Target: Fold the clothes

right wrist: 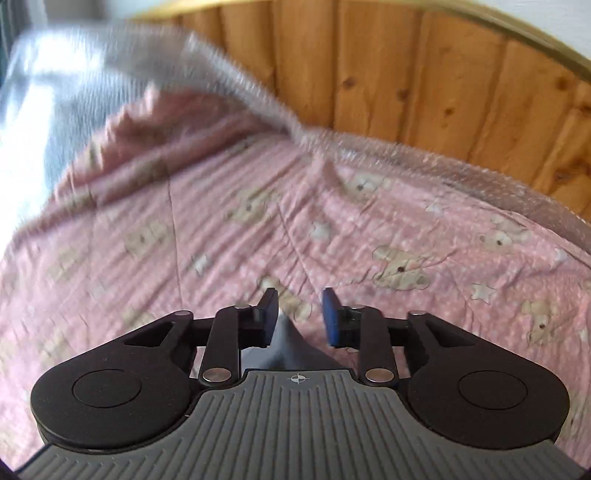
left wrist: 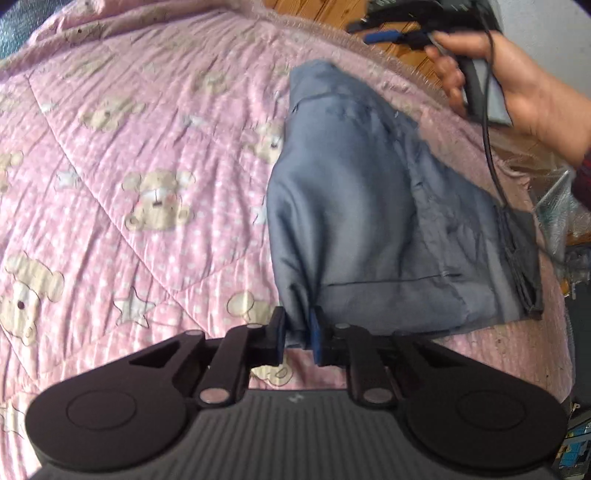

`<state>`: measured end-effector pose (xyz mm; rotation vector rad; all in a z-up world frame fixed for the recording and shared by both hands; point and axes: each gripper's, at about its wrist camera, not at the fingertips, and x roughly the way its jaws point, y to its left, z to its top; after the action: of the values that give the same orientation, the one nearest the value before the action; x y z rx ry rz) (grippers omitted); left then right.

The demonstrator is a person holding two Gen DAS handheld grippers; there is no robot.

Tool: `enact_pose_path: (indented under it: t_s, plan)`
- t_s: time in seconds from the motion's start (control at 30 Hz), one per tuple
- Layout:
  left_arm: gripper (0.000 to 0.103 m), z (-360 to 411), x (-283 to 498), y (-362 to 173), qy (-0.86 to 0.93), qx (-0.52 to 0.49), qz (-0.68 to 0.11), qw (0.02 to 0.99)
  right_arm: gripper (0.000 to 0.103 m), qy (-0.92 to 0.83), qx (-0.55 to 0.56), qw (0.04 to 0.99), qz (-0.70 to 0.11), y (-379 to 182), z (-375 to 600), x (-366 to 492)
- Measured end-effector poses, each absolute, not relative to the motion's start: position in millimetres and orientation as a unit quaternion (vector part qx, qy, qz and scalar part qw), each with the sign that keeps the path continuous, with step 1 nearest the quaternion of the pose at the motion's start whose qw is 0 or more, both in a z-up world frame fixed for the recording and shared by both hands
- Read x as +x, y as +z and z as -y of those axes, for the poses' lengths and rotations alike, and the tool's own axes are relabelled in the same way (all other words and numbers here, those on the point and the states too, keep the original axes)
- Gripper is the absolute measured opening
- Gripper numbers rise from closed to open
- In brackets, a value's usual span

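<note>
A grey-blue garment (left wrist: 354, 206) lies rumpled on the pink bear-print quilt (left wrist: 147, 140), partly folded over itself. My left gripper (left wrist: 298, 332) is shut on a bunched near edge of it, and the cloth rises in pleats from between the pads. At the top right a hand (left wrist: 517, 92) holds my right gripper (left wrist: 391, 35) above the garment's far corner, apart from the cloth. In the right wrist view my right gripper (right wrist: 300, 315) stands open. A grey peak of cloth (right wrist: 291, 343) shows low between its fingers, beside the left pad, not pinched.
A wooden headboard (right wrist: 406, 74) runs along the far side of the bed. Clear crinkled plastic (right wrist: 424, 158) edges the quilt (right wrist: 184, 240) below it. A black cable (left wrist: 491, 147) hangs from the right gripper over the garment. Clutter (left wrist: 561, 210) sits off the bed's right edge.
</note>
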<state>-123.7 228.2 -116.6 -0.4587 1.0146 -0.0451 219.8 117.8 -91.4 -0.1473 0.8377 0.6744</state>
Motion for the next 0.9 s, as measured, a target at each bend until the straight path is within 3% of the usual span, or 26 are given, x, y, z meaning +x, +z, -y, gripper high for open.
enact_pose_path:
  t_s: [0.1, 0.17, 0.33, 0.43, 0.6, 0.63, 0.7, 0.73, 0.8, 0.9]
  plan:
    - [0.022, -236, -122, -76, -0.03, -0.206, -0.429, 0.879, 0.037, 0.307, 0.015, 0.878, -0.366, -39, -38, 177]
    - [0.026, -232, -96, -61, -0.05, -0.2, -0.413, 0.887, 0.037, 0.303, 0.026, 0.878, -0.37, -37, 3, 133]
    - [0.028, -187, -5, -105, -0.098, -0.143, -0.449, 0.877, 0.037, 0.305, 0.013, 0.828, -0.471, -119, 32, 33]
    - [0.023, -172, 20, -158, -0.075, -0.07, -0.511, 0.853, 0.036, 0.29, -0.012, 0.828, -0.48, -177, 35, 2]
    - [0.026, -166, 14, -146, -0.074, -0.057, -0.517, 0.851, 0.038, 0.298, 0.021, 0.845, -0.444, -164, 67, -3]
    - [0.026, -165, 11, -136, -0.074, -0.065, -0.512, 0.853, 0.041, 0.295, 0.038, 0.85, -0.435, -154, 81, 0]
    - [0.029, -160, 6, -117, -0.076, -0.077, -0.502, 0.858, 0.063, 0.25, 0.058, 0.879, -0.402, -133, 131, 2]
    - [0.031, -152, 6, -107, -0.08, -0.078, -0.498, 0.86, 0.066, 0.21, 0.068, 0.896, -0.385, -124, 165, 5]
    - [0.04, -132, 13, -89, -0.095, -0.081, -0.49, 0.863, 0.082, 0.107, 0.086, 0.92, -0.367, -118, 239, 14]
    - [0.054, -79, 40, -71, -0.14, -0.088, -0.481, 0.861, 0.083, -0.002, 0.088, 0.919, -0.385, -140, 329, 38]
